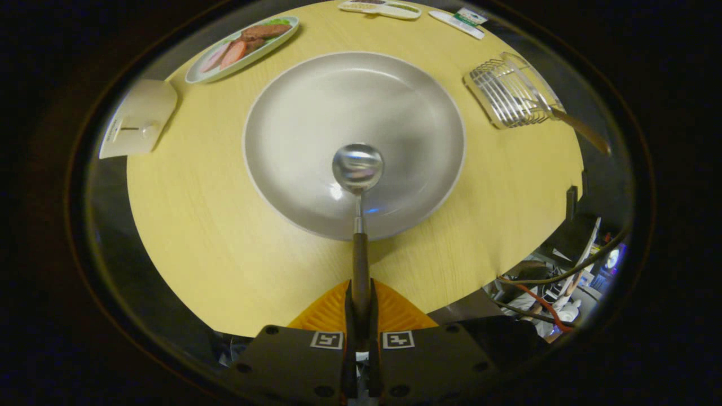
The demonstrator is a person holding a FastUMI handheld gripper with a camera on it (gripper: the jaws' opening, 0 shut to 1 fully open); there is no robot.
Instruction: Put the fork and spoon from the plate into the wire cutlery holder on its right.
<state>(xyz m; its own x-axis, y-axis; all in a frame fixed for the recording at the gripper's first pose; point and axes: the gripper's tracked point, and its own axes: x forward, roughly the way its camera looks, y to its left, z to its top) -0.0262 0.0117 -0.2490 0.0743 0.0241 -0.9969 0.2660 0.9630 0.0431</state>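
i have the gripper [361,316] clenched on the dark brown handle of a steel spoon with a round polished bowl [357,169], both fingers [351,316] pressed together on the handle from either side. the spoon points straight ahead of the fingers, its bowl held over the near half of the wide round pale grey plate [316,90]; i cannot tell for sure whether the bowl touches the plate or floats just above it. the plate sits on a round light yellow wooden table [214,248], just beyond the fingers.

to the right of the plate, and apart from it, i see the silver wire cutlery holder [510,93]. a brown wooden handle [581,129] sticks out of it toward the table's right edge, most likely the fork, though its head is hidden among the wires.

beyond the plate on the left lies an oval white dish with slices of reddish meat and a bit of green [245,48]. nearer on the left, at the table's edge, sits a flat cream square holder [138,118]. at the far edge of the table i make out a flat white tray [381,8] and a small white packet with a green patch [459,21]
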